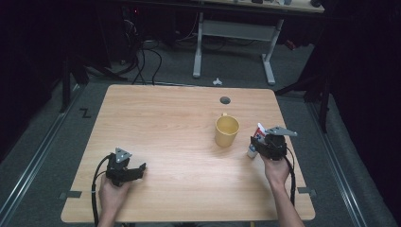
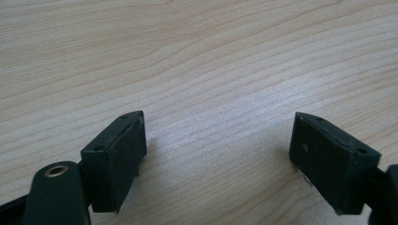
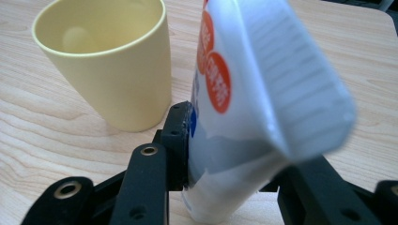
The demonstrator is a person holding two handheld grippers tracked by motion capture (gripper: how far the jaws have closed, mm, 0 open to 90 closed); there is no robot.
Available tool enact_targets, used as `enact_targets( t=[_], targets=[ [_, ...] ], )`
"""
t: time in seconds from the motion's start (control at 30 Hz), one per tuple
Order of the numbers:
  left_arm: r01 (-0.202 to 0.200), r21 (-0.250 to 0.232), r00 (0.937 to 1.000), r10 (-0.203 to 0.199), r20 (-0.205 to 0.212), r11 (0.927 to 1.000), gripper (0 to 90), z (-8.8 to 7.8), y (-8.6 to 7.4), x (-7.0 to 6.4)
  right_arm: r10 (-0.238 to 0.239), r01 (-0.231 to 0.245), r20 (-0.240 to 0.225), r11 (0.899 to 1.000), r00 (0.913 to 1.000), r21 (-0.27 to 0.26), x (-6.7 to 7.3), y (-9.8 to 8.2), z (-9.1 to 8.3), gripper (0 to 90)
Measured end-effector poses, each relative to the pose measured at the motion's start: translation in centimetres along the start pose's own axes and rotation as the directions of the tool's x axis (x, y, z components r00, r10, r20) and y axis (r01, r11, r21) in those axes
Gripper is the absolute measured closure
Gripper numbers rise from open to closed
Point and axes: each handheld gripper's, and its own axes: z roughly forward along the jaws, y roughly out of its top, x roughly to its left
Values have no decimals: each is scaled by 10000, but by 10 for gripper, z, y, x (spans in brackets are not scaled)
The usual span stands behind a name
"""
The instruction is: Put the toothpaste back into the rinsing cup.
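Gripping a white tube (image 3: pixel 263 93) around its lower body, the right gripper (image 1: pixel 265 144) has its jaws clamped on it, pads pressing both sides; no gap shows in the right gripper view. Tube stands cap-down at the table's right side, just beside a yellow cup (image 1: pixel 227 130), apart from it, crimped flat end up and leaning slightly. In the high view the cap (image 1: pixel 252 152) sits at or near the table (image 1: pixel 170 118); contact cannot be told. Tube looks like soft plastic with orange round markings and a ribbed crimp at the top, probably toothpaste or cream. Judged light, squeezable, smooth and a bit slippery; it dents under pressure, so a hard squeeze could force paste toward the cap. Best hold is where it is now, the fuller rounded part above the cap, across the wide faces; the thin crimped end would fold and twist. Cup is hard matte plastic, tapered, open and empty as far as seen, with a handle on its far side; light enough to tip if bumped by the tube. Left gripper (image 1: pixel 130 172) rests low over bare tabletop at the near left, jaws wide apart, nothing between them, black flat pads (image 2: pixel 117 154) showing. Table is pale wood-grain laminate, smooth, with a round cable hole (image 1: pixel 225 100) at the far edge.
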Motion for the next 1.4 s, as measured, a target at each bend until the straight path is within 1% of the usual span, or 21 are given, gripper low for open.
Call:
enact_targets(
  t=[0.17,0.3,0.4,0.73,0.83,0.9,1.0,1.07,1.2,1.27,1.4],
  targets=[
    [-3,2,10000,3,0,10000,196,0,0,0,56,-56,-131,10000,9999,-2,-1,0,-2,651],
    [-2,-2,10000,2,-2,10000,196,0,0,0,-20,19,-207,10000,9998,-65,-1,1,-2,653],
    [-2,-1,10000,2,-2,10000,196,0,0,0,12,-14,-264,10000,9997,-83,-1,1,-4,654],
    [-5,2,10000,5,-4,10000,196,0,0,0,18,-24,-334,9998,9994,-177,-2,3,-9,656],
    [-6,1,10000,6,-6,10000,196,0,0,0,-2,-7,-362,9997,9993,-245,-3,5,-11,657],
    [-5,0,10000,5,-5,10000,196,0,0,0,-105,94,-398,9995,9992,-287,-2,8,-13,657],
    [-3,0,10000,3,-5,10000,196,0,0,0,-70,52,-520,9994,9986,-344,-3,11,-16,658],
    [-4,0,10000,4,-4,10000,196,0,0,0,-138,115,-538,9990,9985,-423,-3,12,-18,659],
    [-7,3,10000,7,-4,10000,196,0,0,0,-115,88,-596,9989,9982,-450,-4,14,-21,660],
    [-5,2,10000,5,-5,10000,196,0,0,0,-59,23,-712,9987,9974,-506,-6,16,-23,661],
    [-2,-2,10000,2,-5,10000,196,0,0,0,-113,76,-705,9986,9974,-520,-6,19,-24,661]
  ],
)
